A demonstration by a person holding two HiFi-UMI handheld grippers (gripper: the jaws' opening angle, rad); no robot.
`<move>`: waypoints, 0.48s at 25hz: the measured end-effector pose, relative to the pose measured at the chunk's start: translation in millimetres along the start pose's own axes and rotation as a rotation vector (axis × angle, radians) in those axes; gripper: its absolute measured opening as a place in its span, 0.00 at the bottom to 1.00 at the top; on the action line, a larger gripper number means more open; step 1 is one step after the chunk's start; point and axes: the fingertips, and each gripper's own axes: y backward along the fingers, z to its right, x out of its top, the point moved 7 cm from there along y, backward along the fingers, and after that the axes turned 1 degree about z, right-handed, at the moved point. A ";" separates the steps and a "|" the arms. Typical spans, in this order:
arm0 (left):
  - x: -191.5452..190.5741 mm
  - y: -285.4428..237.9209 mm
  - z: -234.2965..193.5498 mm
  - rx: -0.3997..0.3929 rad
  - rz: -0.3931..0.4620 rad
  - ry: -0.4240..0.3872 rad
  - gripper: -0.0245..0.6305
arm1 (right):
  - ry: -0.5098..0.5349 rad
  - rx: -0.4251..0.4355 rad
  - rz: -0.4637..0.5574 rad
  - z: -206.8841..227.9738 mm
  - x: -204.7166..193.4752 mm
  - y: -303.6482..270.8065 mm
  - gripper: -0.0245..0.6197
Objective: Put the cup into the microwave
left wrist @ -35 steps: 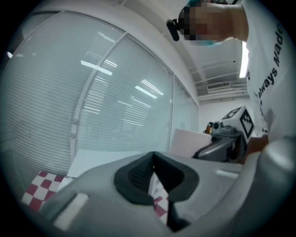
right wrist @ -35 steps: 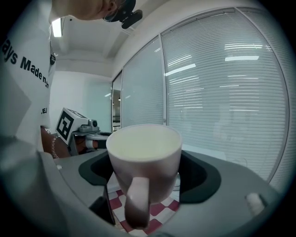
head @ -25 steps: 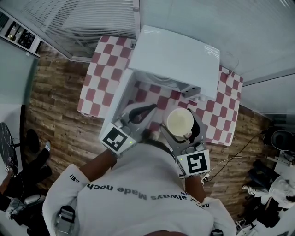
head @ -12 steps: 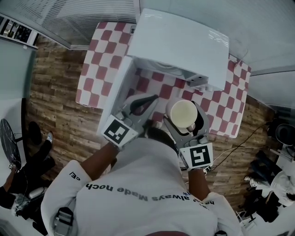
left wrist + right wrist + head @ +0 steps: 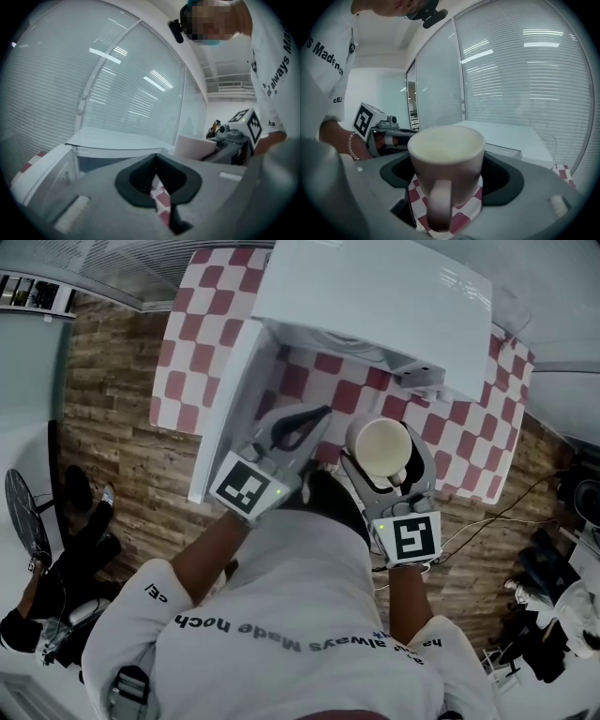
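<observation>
Closest to the person, the right tongs (image 5: 386, 454) are spread wide and clamped on the sides of the cream cup (image 5: 446, 154), which is upright with its handle turned back toward the holder, held over the checked table (image 5: 192, 362) just short of the oven. Beside them the left tongs (image 5: 314, 418) are pinched together with nothing in them. Past both, the door (image 5: 230, 399) stands open at the left, with the white microwave (image 5: 375, 296) beyond. I'd call this the carry-in step: next the cup needs to go level through the opening, clear of the frame, and be set down before the grip lets go
</observation>
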 end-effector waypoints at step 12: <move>-38.5 -20.5 -17.6 0.040 -0.014 0.021 0.04 | -0.004 -0.009 -0.008 17.8 -37.6 -29.6 0.69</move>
